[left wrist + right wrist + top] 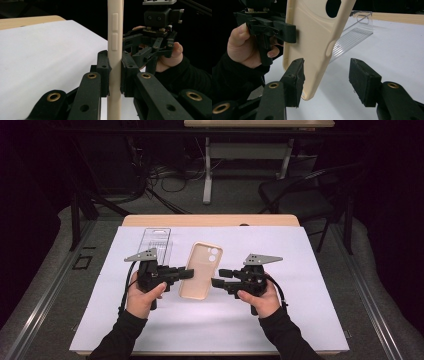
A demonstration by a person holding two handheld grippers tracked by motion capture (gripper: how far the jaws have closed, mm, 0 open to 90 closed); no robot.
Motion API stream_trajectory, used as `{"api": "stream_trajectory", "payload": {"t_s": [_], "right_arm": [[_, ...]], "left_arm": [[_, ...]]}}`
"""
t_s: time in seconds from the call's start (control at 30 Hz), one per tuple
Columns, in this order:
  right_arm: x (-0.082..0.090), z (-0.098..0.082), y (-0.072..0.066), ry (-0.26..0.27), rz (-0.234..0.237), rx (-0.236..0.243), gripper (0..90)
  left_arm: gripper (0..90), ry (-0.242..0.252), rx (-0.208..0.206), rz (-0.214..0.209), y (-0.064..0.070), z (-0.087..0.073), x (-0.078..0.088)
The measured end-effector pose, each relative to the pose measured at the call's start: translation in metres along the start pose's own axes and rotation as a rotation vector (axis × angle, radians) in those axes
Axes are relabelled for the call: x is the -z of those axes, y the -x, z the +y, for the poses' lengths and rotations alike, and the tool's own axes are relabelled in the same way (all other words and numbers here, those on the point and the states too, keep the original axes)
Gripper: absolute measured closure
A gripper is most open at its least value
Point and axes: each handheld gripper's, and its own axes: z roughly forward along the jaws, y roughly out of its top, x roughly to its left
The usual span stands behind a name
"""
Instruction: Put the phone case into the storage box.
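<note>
Beige phone case (201, 271) clamped in left gripper (187, 274), right gripper (216, 282) half-open around its edge.

Matte black printed grippers: left gripper (186, 274) and right gripper (216, 282), each topped with a grey three-cornered plate drilled with small holes. Linkage arms pinned with brass-coloured eyelets, plus small dark screws in blocky rectangular pads (295, 72). Black cable looping off each body; long black sleeves (120, 336) down to the wrists.
</note>
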Motion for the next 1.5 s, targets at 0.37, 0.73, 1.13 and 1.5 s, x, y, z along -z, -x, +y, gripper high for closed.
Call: {"api": "stream_trajectory", "payload": {"t_s": [0.37,0.73,1.13,1.5], "right_arm": [[-0.0023,-0.0044,0.0036,-0.001,0.054,-0.058,58.1],[-0.0041,-0.0069,0.0047,0.005,0.093,-0.105,62.9],[-0.0039,-0.0077,0.0065,0.016,0.106,-0.134,70.9],[-0.0049,-0.0088,0.008,0.001,0.106,-0.149,73.0]], "left_arm": [[80.8,0.002,0.003,-0.012,0.0014,-0.0007,-0.002],[80.8,0.004,0.008,-0.028,0.0012,-0.0024,-0.0048],[80.8,0.005,0.018,-0.033,0.0003,-0.0032,-0.0053],[80.8,0.008,0.016,-0.036,0.0005,-0.0034,-0.0052]]}}
